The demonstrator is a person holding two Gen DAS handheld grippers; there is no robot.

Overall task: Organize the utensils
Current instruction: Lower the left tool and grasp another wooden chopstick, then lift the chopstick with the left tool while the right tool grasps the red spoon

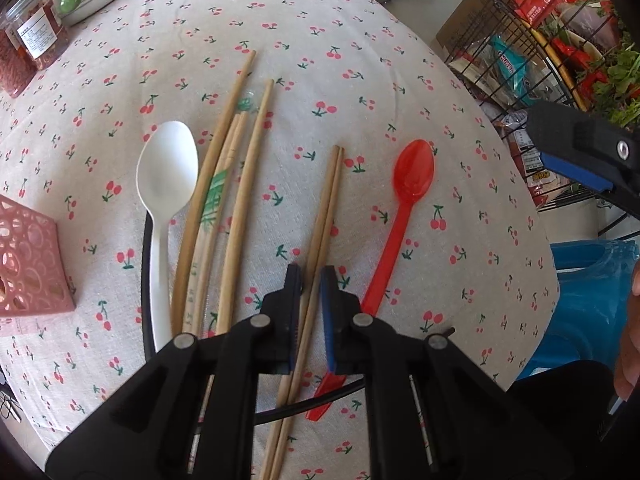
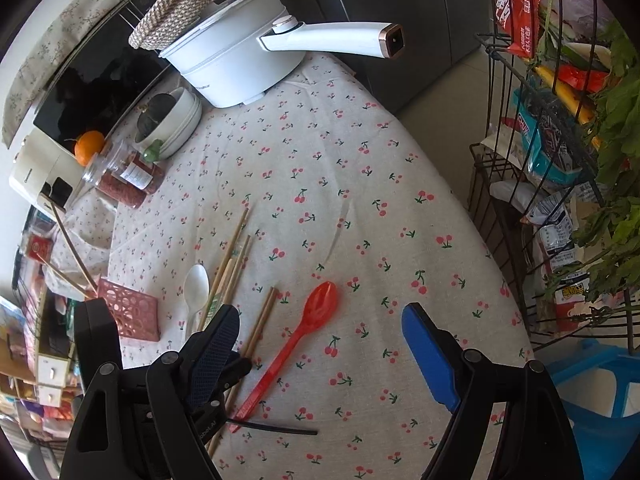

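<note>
Chopstick pair (image 1: 320,240) pinched by left hand-held gripper (image 1: 310,280), right hand-held gripper (image 2: 320,328) spread, pink holder (image 2: 130,312) nearby.

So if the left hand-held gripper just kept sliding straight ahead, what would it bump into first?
Probably nothing new: the left hand-held gripper already straddles the pair of chopsticks, so it would run along them. Past their tips only cherry tablecloth shows, though depth is hard to judge.

Teal snack bag (image 2: 538,136) — "CHUY.." partly legible; other labels unreadable.
</note>
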